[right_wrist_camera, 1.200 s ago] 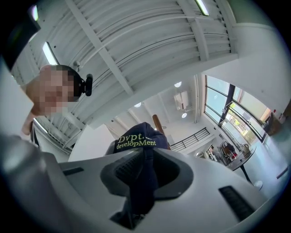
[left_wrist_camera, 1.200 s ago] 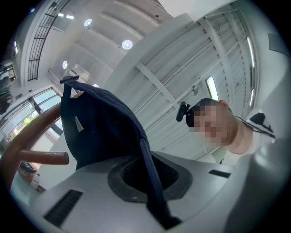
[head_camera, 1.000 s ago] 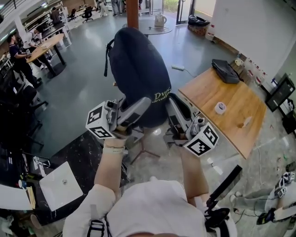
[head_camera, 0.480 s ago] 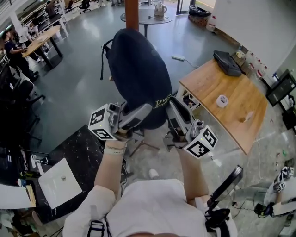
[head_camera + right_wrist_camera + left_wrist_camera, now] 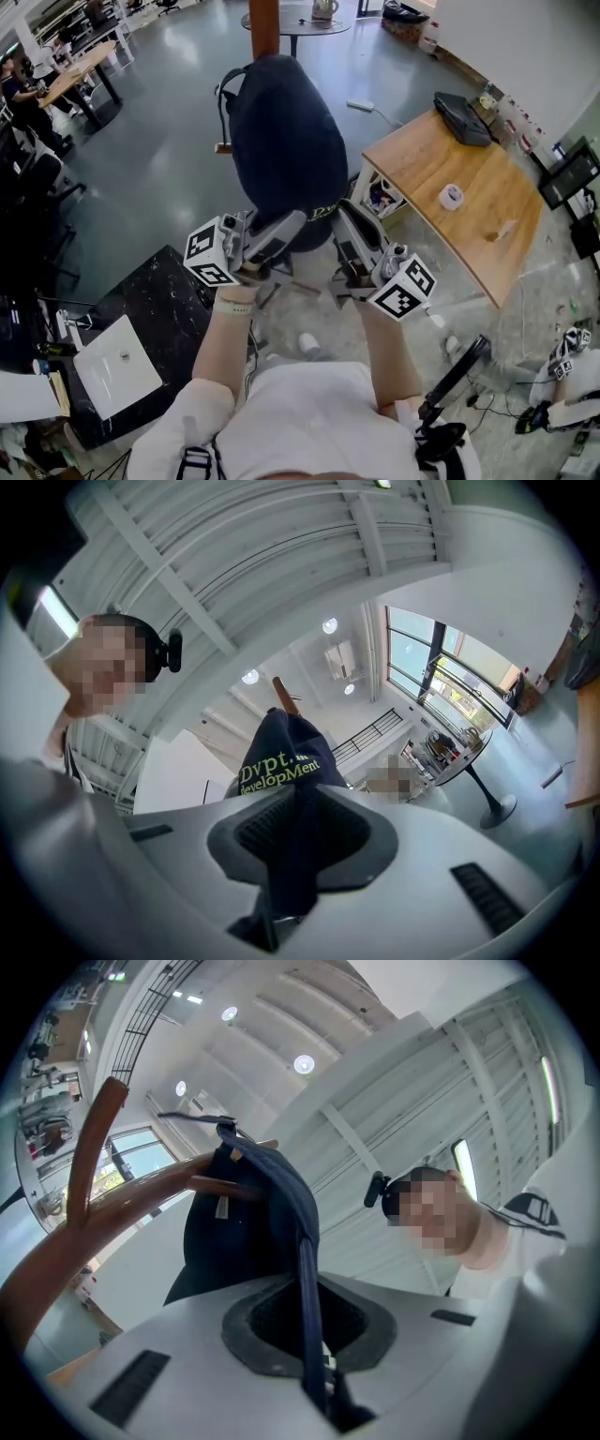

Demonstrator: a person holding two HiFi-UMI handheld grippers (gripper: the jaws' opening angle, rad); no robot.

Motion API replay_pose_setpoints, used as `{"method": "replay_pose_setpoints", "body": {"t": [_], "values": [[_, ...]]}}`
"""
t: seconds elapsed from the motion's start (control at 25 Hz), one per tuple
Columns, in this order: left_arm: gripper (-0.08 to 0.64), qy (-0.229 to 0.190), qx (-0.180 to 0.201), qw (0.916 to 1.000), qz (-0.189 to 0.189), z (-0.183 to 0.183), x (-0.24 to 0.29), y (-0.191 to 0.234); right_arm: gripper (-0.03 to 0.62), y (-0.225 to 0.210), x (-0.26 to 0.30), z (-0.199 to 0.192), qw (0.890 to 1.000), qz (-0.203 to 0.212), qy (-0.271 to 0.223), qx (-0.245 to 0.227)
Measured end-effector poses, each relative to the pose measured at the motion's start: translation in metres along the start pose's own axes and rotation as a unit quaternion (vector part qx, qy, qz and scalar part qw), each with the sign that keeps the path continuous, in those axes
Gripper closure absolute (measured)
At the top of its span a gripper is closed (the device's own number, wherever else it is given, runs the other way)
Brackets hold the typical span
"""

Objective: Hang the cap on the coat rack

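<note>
Head view: both tools are holding the cap [image 5: 286,141] up against the coat rack [image 5: 264,26].

The left hand-held gripper [image 5: 298,220] and right hand-held gripper [image 5: 345,217] are each clamping shut on the cap's near edge, side by side. The cap is stretching up and away from them, its long axis running from the pinched edge toward the rack. In the left gripper view its far strap [image 5: 225,1132] is reaching the rack's curved wooden arm [image 5: 141,1194]; whether it is hooked over, I cannot tell. That arm is lying leftward, so the left hand-held gripper looks nearer for guiding it on.
</note>
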State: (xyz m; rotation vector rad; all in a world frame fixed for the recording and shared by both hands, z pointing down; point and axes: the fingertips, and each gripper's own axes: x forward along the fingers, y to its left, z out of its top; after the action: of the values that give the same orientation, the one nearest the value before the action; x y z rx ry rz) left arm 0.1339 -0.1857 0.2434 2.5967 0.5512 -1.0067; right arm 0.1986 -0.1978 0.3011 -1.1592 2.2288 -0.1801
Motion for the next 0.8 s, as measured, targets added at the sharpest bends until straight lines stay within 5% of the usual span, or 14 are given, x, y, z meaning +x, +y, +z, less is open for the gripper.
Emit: {"method": "replay_pose_setpoints", "body": {"t": [0.52,0.8], "values": [[0.528,0.023,0.038,0.9963,0.074,-0.03,-0.033,0.027,0.538,-0.022,-0.011,-0.033,0.999,-0.023,0.018,0.031],[0.432,0.0,0.051,0.9926,0.11,-0.033,-0.057,0.041,0.538,-0.033,-0.016,-0.051,0.998,-0.029,0.018,0.048]]}}
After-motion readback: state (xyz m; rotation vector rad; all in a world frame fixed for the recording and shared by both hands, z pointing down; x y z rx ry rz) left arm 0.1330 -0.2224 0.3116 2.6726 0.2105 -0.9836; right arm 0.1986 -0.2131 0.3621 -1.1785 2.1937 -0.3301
